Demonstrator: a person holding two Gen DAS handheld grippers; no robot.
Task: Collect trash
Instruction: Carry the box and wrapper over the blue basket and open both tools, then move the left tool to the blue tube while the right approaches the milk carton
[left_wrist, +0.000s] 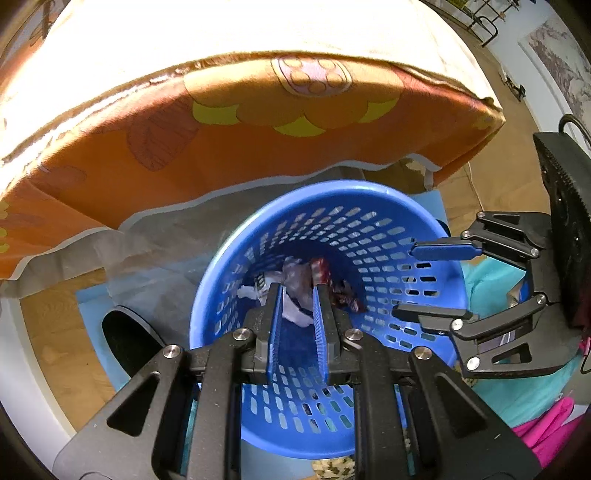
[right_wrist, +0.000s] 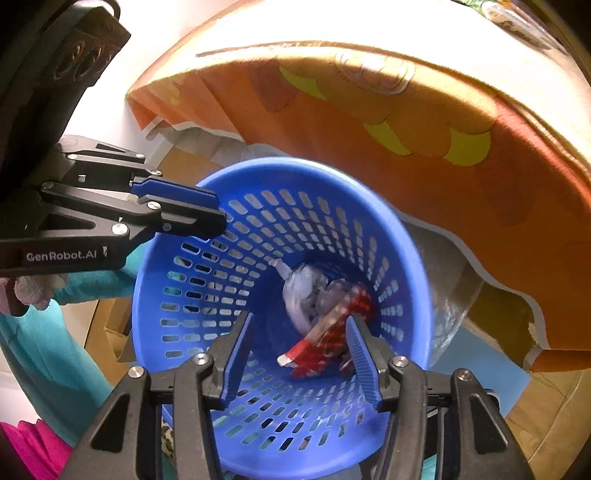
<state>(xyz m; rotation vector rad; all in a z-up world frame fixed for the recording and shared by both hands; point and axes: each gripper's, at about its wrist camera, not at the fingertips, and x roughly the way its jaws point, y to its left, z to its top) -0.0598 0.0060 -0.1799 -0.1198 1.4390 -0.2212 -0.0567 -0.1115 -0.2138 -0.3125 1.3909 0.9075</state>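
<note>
A blue perforated basket stands on the floor under both grippers. Crumpled white paper lies at its bottom. A red wrapper, blurred in the right wrist view, is inside the basket below my right gripper. That gripper is open, and its pads do not clamp the wrapper. My left gripper hangs over the basket's other side. Its jaws stand a narrow gap apart with nothing between them.
An orange flowered tablecloth hangs over a table edge just behind the basket. A black shoe rests on a blue mat at the left. Teal cloth and pink cloth lie beside the basket.
</note>
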